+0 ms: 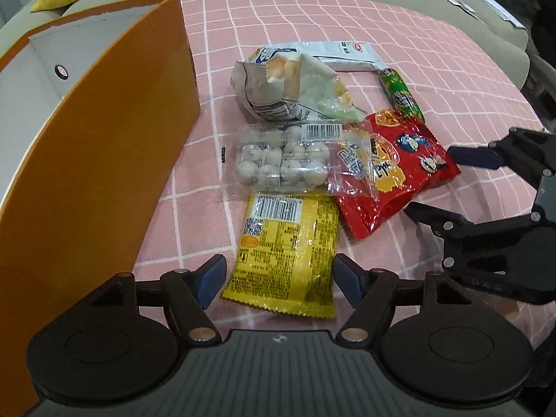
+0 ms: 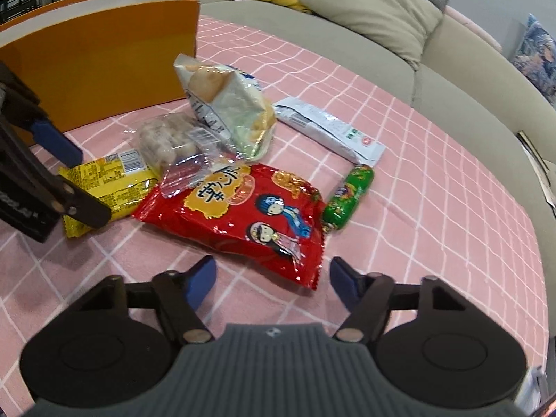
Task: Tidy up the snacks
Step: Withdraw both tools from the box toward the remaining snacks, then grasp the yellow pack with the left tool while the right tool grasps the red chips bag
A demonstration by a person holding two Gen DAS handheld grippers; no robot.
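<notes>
Pink checked cloth point(image 1: 399, 34) carries 6 snack packs, clustered near its middle beside an orange box point(image 1: 104, 121) standing at the left edge. Yellow packet point(image 1: 288, 243) lies nearest — its lower end sits between the pads of the left gripper point(image 1: 278, 278), jaws wide, pads apart from the wrapper. Clear pack of pale balls point(image 1: 278, 163) touches the yellow packet's top; crumpled white bag point(image 1: 295, 87) sits behind it. Red bag point(image 2: 243, 215) lies just ahead of the right gripper point(image 2: 271, 278) — jaws apart, nothing clamped. Green tube point(image 2: 347, 194) rests beside the red bag, white flat pack point(image 2: 330, 128) behind.
</notes>
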